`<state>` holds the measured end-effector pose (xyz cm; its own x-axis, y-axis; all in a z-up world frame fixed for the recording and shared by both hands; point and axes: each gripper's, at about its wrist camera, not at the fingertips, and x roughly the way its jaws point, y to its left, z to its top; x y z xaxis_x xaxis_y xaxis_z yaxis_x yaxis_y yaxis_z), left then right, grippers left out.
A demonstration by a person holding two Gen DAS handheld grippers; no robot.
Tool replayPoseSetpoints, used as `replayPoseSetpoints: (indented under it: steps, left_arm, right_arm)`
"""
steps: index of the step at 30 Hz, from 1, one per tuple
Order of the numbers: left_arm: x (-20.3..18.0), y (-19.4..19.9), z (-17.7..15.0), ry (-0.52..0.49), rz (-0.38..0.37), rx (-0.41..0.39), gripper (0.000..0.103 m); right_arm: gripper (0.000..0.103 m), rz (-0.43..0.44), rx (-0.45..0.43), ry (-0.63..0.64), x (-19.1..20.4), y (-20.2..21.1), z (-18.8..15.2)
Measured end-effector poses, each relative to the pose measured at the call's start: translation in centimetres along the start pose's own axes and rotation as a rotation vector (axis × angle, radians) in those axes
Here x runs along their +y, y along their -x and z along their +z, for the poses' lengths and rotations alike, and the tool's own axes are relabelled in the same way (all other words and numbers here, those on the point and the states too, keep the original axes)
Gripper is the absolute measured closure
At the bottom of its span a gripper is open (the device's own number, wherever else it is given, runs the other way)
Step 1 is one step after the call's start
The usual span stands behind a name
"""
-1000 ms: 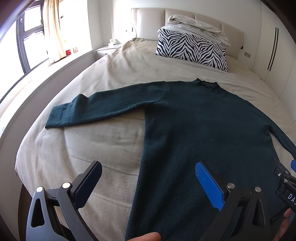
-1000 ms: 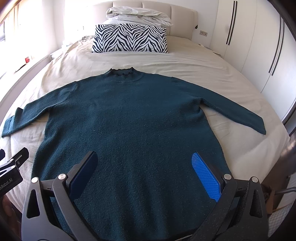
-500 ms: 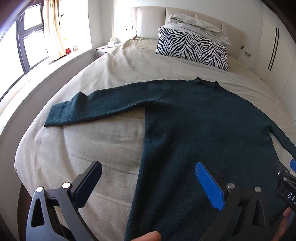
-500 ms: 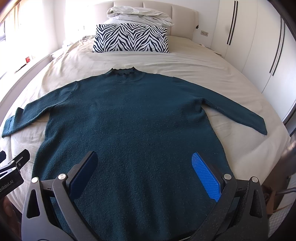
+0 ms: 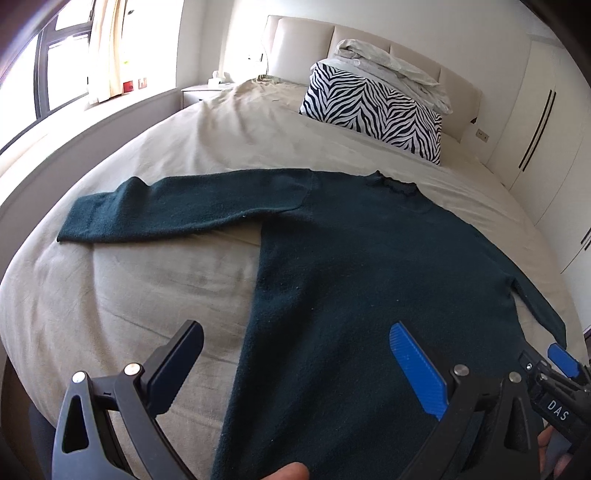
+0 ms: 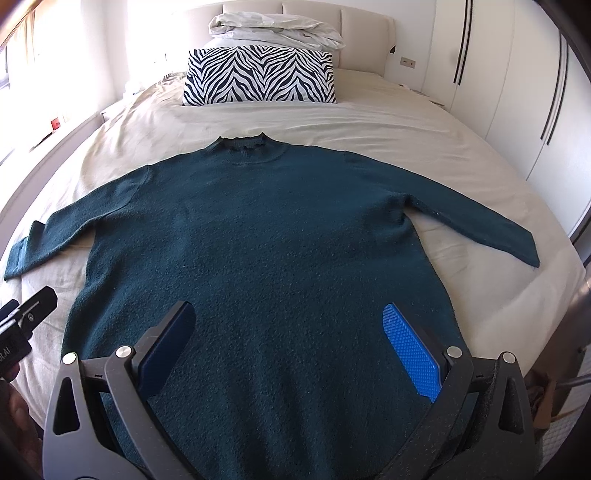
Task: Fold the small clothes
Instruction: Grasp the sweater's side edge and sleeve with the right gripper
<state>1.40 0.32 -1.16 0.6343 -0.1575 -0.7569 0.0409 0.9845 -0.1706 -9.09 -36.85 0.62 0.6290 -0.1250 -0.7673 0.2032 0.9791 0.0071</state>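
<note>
A dark teal knit sweater (image 6: 266,243) lies flat and face up on the bed, both sleeves spread out to the sides, collar toward the headboard. In the left wrist view the sweater (image 5: 369,280) fills the middle and right, its left sleeve (image 5: 166,210) stretched out to the left. My left gripper (image 5: 295,347) is open and empty above the sweater's lower left edge. My right gripper (image 6: 288,325) is open and empty above the lower middle of the sweater. The right gripper's tip also shows in the left wrist view (image 5: 554,365).
The bed (image 6: 388,122) has a beige sheet. A zebra-print pillow (image 6: 258,74) and a folded pale duvet (image 6: 273,31) lie at the headboard. White wardrobes (image 6: 517,74) stand to the right, a window (image 5: 55,62) and nightstand (image 5: 199,92) to the left.
Both grippers have drifted slightly; the views shift a little. The sweater has not moved and both grippers stay open.
</note>
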Motion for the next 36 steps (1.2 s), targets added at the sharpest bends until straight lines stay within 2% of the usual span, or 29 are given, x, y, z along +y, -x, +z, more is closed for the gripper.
replayPoseSetpoints:
  steps: [5,9,11,14,15,19,23,25,27,28,29,31,32,34,36]
  left_arm:
    - [-1.7,-1.8,0.9,-0.018,-0.057,0.017,0.000]
    - [-3.2,-3.3,1.7,-0.009,-0.184,0.032,0.000]
    - [-4.2,-4.3,2.4,-0.021,-0.212,0.076,0.000]
    - [-5.3,-5.2,3.6,-0.017,-0.194,0.090,0.000]
    - [-5.6,-5.4,3.8,-0.014,-0.191,0.089,0.000]
    - [-6.9,-6.7,5.3,-0.009,-0.223,0.072,0.000]
    - [-8.2,-8.4,6.3,-0.005,-0.281,0.109,0.000]
    - [-8.7,-8.9,6.5,0.012,-0.320,0.127,0.000]
    - [-9.1,-9.5,6.6,0.022,-0.341,0.142,0.001]
    - [-9.2,-9.7,6.6,0.027,-0.353,0.151,0.002]
    - [-9.4,-10.0,6.6,0.030,-0.368,0.159,0.004]
    - [-9.6,-10.4,6.6,0.029,-0.384,0.169,0.007]
    - [-9.7,-10.6,6.5,0.029,-0.394,0.173,0.010]
    - [-9.9,-10.9,6.5,0.033,-0.411,0.180,0.014]
    - [-9.8,-11.2,6.5,0.038,-0.426,0.186,0.017]
  right_arm:
    - [0.000,0.064,-0.003,-0.060,-2.5,-1.2,1.0]
    - [0.000,0.140,-0.025,-0.173,-7.9,-2.5,2.6]
    - [0.000,0.144,-0.061,-0.284,-13.2,-3.3,3.4]
    - [0.000,0.131,-0.062,-0.480,-21.8,-5.5,3.7]
    - [0.000,0.145,-0.064,-0.591,-25.9,-6.6,3.3]
    - [0.001,0.190,-0.063,-0.928,-37.4,-9.9,0.5]
    - [0.007,0.227,-0.079,-1.118,-44.6,-12.4,-1.8]
    - [0.021,0.247,-0.085,-1.200,-47.1,-13.9,-3.0]
    - [0.029,0.289,-0.112,-1.262,-49.4,-15.6,-3.7]
    - [0.039,0.291,-0.122,-1.269,-50.2,-16.1,-3.7]
    - [0.044,0.289,-0.127,-1.270,-51.1,-16.8,-3.6]
    - [0.064,0.303,-0.139,-1.260,-52.9,-18.1,-3.2]
    - [0.071,0.300,-0.136,-1.252,-53.5,-18.8,-3.0]
    - [0.090,0.257,-0.123,-1.224,-54.5,-19.6,-2.2]
    - [0.094,0.230,-0.136,-1.173,-54.1,-19.3,-0.5]
